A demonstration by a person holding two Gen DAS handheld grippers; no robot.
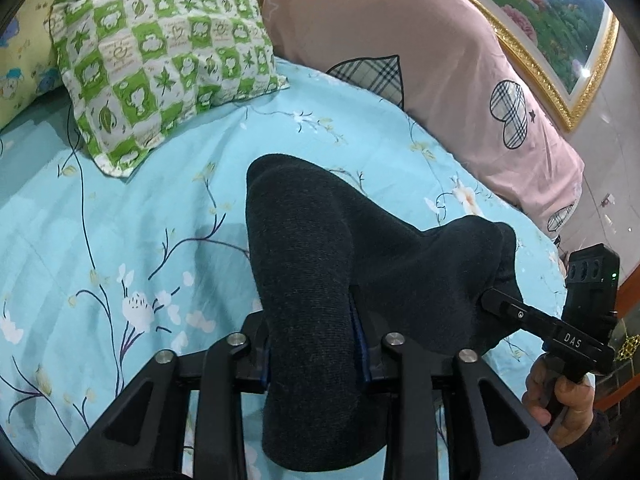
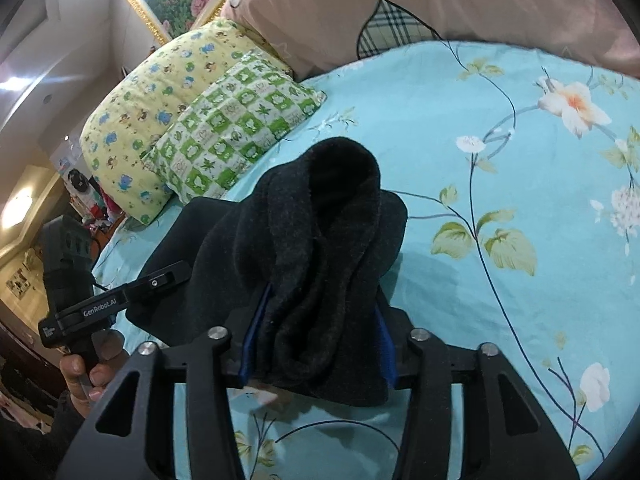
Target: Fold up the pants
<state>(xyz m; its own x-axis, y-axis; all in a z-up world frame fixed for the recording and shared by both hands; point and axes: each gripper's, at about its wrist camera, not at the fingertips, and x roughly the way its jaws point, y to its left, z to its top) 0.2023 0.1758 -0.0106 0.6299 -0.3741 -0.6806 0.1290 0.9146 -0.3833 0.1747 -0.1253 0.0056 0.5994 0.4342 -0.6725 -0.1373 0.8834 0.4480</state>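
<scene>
The dark charcoal pants (image 1: 320,248) are held above the blue floral bed sheet (image 1: 120,240). My left gripper (image 1: 316,344) is shut on a thick bunch of the pants fabric, which drapes over its fingers and hides the tips. My right gripper (image 2: 320,336) is shut on another bunch of the pants (image 2: 320,240), which piles up over its blue pads. The right gripper also shows at the right of the left wrist view (image 1: 492,300), clamped on the cloth's right end. The left gripper shows at the left of the right wrist view (image 2: 176,272).
A green checked pillow (image 1: 160,64) and a yellow cartoon pillow (image 2: 160,92) lie at the bed's head. A pink quilt (image 1: 400,40) runs along the far side. A gold-framed picture (image 1: 560,20) hangs on the wall.
</scene>
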